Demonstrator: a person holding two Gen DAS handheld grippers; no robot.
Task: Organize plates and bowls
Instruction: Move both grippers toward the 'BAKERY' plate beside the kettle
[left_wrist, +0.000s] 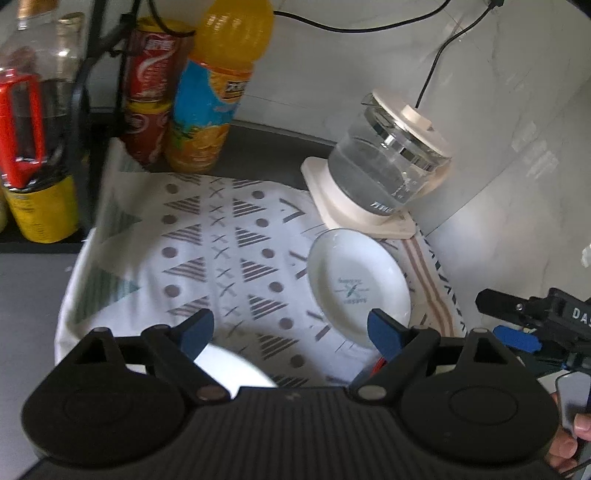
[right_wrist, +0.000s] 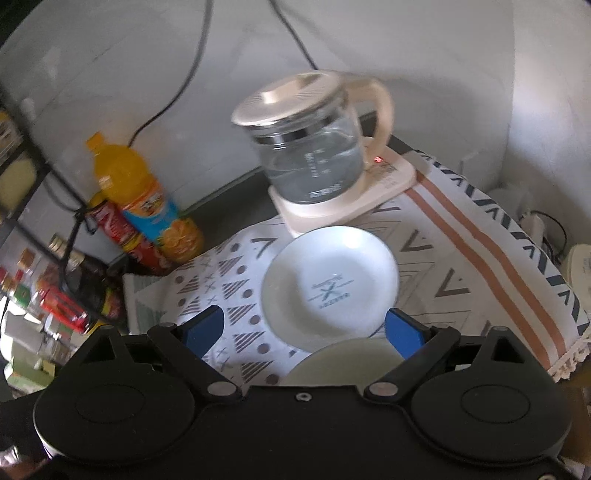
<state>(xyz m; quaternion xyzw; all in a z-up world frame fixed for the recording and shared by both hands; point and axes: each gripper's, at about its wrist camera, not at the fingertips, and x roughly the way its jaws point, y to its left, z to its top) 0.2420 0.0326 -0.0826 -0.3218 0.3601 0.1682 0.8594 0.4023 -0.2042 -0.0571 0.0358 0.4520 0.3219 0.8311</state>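
A white plate (left_wrist: 358, 286) with a blue-grey mark lies on the patterned cloth (left_wrist: 221, 240) in front of the kettle; it also shows in the right wrist view (right_wrist: 330, 284). My left gripper (left_wrist: 291, 332) is open and empty above the cloth, with the plate by its right finger. A second white dish (left_wrist: 232, 369) peeks out under its left finger. My right gripper (right_wrist: 304, 332) is open and empty, just short of the plate, with a pale dish (right_wrist: 347, 362) below it. The right gripper also shows at the right edge of the left wrist view (left_wrist: 524, 325).
A glass kettle (left_wrist: 388, 162) on a cream base stands behind the plate, also in the right wrist view (right_wrist: 314, 147). An orange juice bottle (left_wrist: 214, 88), red cans (left_wrist: 155, 74) and a black rack with bottles (left_wrist: 40, 122) stand at the left. Walls close the back and right.
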